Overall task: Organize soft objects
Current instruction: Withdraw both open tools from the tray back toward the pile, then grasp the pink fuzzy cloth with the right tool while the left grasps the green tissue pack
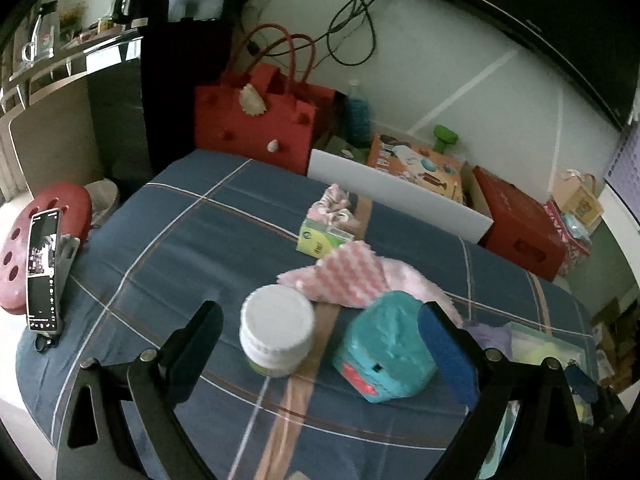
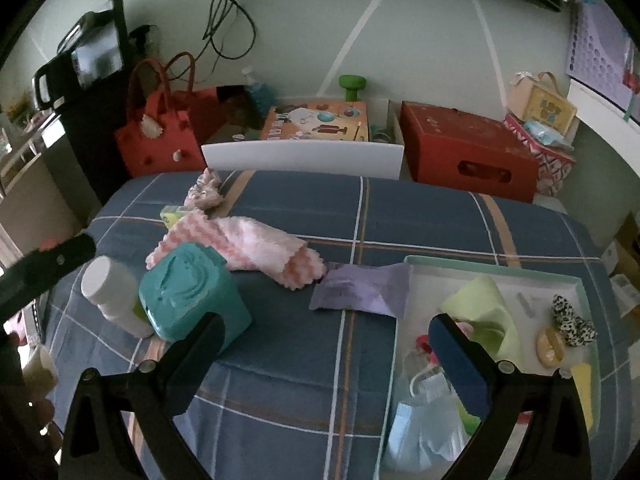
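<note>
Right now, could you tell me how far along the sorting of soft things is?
Partly done: the tray already holds a green cloth and a spotted scrunchie. Both the left gripper and right gripper are open and empty. The pink cloth remains on the bedspread.

Tabletop under a blue plaid cloth. Directly on it: white-capped jar just beside a teal squishy block, pink-white checkered cloth behind them, green tissue pack with a pink scrunchie at its far side. Purple packet touches the left wall of the mint tray (tray holds more items). Phone on a stand at the left edge.
</note>
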The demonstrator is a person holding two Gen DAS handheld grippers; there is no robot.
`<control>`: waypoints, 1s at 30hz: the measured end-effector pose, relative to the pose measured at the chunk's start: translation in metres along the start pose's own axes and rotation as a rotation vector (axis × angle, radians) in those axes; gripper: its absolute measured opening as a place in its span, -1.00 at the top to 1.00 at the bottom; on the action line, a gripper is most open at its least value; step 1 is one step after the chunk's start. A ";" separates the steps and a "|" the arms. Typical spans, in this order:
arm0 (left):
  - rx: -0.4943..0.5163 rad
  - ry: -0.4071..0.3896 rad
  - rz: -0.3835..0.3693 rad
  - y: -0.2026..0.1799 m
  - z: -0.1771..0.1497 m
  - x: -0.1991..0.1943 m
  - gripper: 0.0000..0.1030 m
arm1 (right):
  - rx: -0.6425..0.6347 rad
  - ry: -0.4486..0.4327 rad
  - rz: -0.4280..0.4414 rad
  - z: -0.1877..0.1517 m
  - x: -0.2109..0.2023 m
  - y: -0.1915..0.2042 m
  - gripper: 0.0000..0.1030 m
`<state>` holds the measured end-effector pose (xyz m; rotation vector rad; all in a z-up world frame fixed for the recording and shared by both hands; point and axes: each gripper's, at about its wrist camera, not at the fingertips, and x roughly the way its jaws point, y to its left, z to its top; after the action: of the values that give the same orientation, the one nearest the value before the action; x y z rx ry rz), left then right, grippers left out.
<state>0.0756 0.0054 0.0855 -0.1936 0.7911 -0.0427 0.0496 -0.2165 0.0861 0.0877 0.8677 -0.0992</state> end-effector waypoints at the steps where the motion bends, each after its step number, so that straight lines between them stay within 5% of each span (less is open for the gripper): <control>1: -0.004 0.001 -0.003 0.002 0.001 0.001 -0.90 | 0.004 -0.004 0.005 0.003 0.000 0.000 -1.00; 7: -0.023 -0.010 -0.001 0.016 0.004 0.004 -0.90 | -0.045 -0.012 0.021 0.027 0.002 0.006 -1.00; 20: -0.084 -0.040 -0.070 0.042 0.021 0.004 -0.90 | -0.085 0.228 0.043 0.050 0.039 0.002 -1.00; 30: 0.163 0.015 -0.088 0.035 0.100 0.030 -0.90 | -0.047 0.274 0.147 0.106 0.054 -0.003 -1.00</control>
<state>0.1658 0.0520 0.1264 -0.0739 0.7894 -0.1912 0.1638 -0.2349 0.1129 0.1224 1.1335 0.0723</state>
